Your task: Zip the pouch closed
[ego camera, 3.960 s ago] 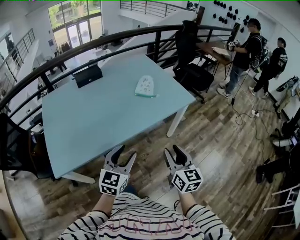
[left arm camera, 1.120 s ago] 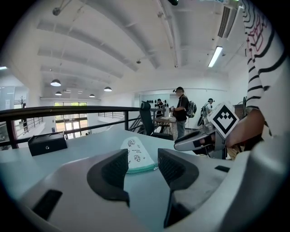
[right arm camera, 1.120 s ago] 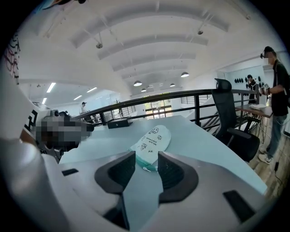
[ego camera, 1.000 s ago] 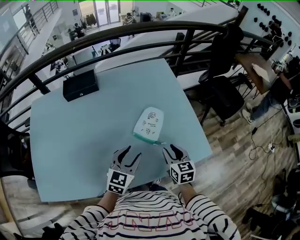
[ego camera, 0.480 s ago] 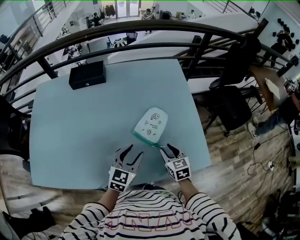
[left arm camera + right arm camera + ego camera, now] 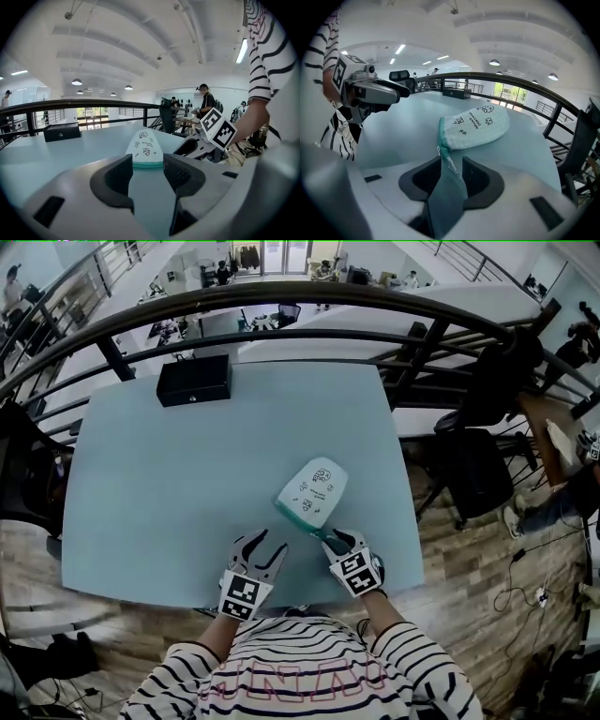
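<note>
Left gripper gaping, flat white pouch, teal-edged, doodled

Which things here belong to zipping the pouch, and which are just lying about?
Job: pouch; its zipper pull, between the just-closing jaws of the right gripper, not yet pinched; left gripper, open, empty.
Lying about: black box on the table; office chair.

Pouch on table; box far behind; left claw, right claw just before.
</note>
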### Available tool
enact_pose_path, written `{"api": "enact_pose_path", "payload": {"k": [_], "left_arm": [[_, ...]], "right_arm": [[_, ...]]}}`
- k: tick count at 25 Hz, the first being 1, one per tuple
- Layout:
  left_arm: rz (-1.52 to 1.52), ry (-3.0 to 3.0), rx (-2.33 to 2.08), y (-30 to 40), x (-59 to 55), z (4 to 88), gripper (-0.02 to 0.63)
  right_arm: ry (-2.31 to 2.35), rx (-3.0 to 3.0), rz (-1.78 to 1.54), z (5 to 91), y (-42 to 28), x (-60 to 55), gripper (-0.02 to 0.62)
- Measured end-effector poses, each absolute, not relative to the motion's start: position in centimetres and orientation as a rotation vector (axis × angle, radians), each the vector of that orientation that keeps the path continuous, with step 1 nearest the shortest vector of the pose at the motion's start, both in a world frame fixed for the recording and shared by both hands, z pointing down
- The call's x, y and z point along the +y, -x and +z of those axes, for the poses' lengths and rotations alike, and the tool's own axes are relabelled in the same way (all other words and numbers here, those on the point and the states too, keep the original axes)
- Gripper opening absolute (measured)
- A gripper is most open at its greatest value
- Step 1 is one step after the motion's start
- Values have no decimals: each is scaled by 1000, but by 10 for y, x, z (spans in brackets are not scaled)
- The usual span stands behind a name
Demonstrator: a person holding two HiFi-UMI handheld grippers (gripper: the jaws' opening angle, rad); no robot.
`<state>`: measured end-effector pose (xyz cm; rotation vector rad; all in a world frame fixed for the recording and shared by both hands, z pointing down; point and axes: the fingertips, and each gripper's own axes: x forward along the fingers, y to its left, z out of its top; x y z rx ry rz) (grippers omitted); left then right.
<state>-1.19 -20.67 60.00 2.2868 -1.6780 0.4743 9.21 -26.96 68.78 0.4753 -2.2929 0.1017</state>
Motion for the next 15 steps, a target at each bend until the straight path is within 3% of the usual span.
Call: {"api": "enact_pose_path", "payload": {"k": [6,15], "left_arm": [[495,-2292,-1666,9,-203,602,184],[559,-2323,-1583,-1,-197,609,184]], "right_arm": [[-467,-2277,120,694,-92,-267,69],[-559,-2396,451,672,-82,-253,38]]}}
